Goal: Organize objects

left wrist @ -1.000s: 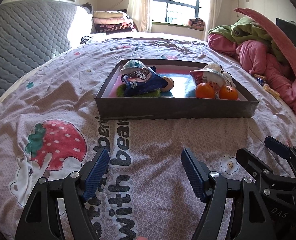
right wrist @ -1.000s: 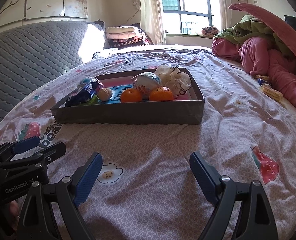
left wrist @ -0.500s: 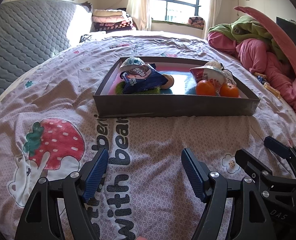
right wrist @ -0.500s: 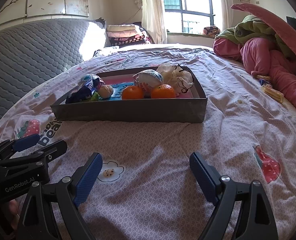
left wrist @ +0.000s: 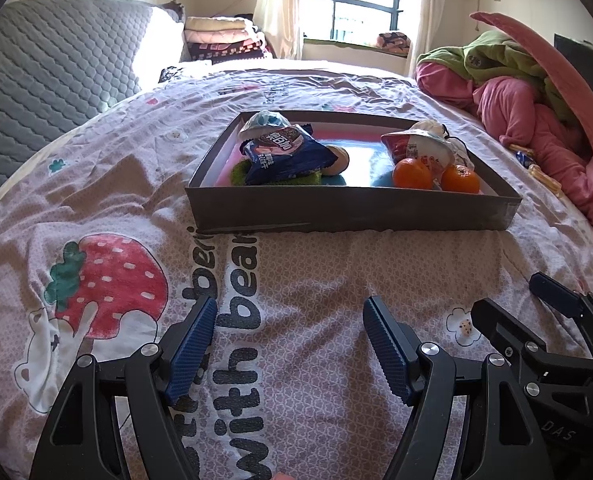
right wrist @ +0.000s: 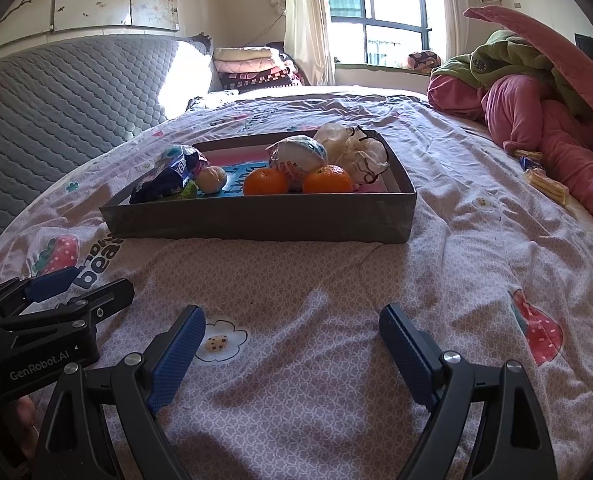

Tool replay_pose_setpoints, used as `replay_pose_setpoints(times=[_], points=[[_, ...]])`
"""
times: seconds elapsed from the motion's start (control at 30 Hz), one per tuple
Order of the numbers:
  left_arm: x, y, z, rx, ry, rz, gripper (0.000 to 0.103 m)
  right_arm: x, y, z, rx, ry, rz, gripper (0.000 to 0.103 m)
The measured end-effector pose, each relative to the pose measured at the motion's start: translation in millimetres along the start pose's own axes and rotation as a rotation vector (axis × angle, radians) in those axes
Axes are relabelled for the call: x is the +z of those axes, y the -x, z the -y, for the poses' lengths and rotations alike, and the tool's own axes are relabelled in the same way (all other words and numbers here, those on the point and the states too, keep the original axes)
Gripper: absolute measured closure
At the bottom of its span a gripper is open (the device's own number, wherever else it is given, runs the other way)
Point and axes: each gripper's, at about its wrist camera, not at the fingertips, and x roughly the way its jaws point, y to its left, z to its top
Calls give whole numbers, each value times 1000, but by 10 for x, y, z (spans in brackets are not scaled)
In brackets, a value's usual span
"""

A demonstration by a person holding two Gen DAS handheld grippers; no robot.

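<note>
A shallow dark grey box [left wrist: 352,212] [right wrist: 256,220] lies on the bed ahead of both grippers. It holds a blue snack bag [left wrist: 284,156] [right wrist: 164,178], two oranges [left wrist: 413,174] [right wrist: 265,182], a white and red packet [left wrist: 420,148] [right wrist: 296,154], a small pale round bun [right wrist: 211,179] and a white bag [right wrist: 352,146]. My left gripper [left wrist: 290,346] is open and empty, low over the bedspread, well short of the box. My right gripper [right wrist: 292,350] is open and empty beside it. Each gripper shows in the other's view: the right one [left wrist: 552,344], the left one [right wrist: 52,312].
The pink bedspread [left wrist: 108,200] has strawberry prints and lettering. A heap of pink and green quilts [left wrist: 536,92] lies at the right. Small yellow packets [right wrist: 544,184] lie by that heap. A grey padded headboard [left wrist: 36,68] is at the left, folded blankets [left wrist: 224,40] at the back.
Both grippers have dropped and drawn back slightly; the box sits a little higher and flatter in both views. Jaws stay open.
</note>
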Motion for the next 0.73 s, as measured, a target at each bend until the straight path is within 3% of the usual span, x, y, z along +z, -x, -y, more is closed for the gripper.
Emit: replay_pose_setpoints(times=[0.73], points=[[-7, 1, -17, -3, 3, 0, 27, -3, -5, 8, -3, -2, 1, 14]])
